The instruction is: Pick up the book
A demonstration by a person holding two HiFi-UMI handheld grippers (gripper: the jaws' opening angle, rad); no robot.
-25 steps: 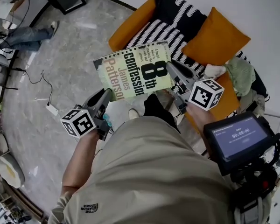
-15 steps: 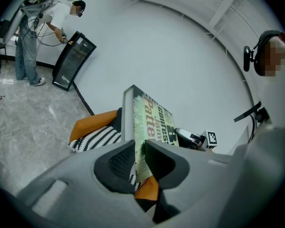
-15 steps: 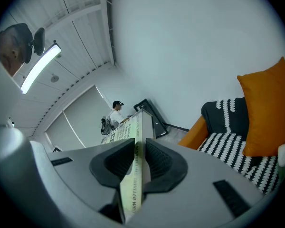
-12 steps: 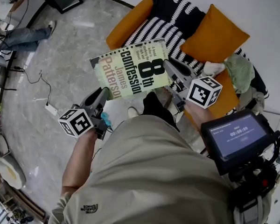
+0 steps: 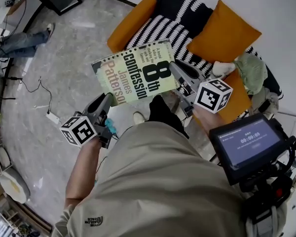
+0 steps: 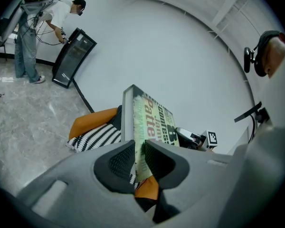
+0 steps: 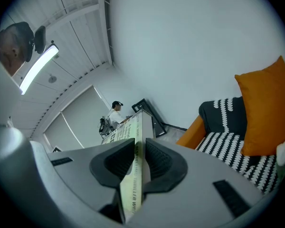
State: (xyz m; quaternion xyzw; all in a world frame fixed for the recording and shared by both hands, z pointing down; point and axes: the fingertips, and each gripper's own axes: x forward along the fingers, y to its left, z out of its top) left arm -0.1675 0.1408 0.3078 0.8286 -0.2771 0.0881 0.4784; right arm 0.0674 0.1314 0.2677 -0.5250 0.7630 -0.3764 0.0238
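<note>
pale green book [image 5: 135, 78], orange cushion [image 5: 222, 33]

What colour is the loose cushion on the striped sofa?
The cushion is plain orange; the head view shows it best.

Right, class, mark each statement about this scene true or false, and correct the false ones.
1. The left gripper and the right gripper both clamp the book. True.
2. The book lies flat on the floor. False: it is held up in the air.
3. An orange cushion rests on the sofa. True.
4. The right gripper's jaws are empty. False: they are shut on the book's edge.
</note>
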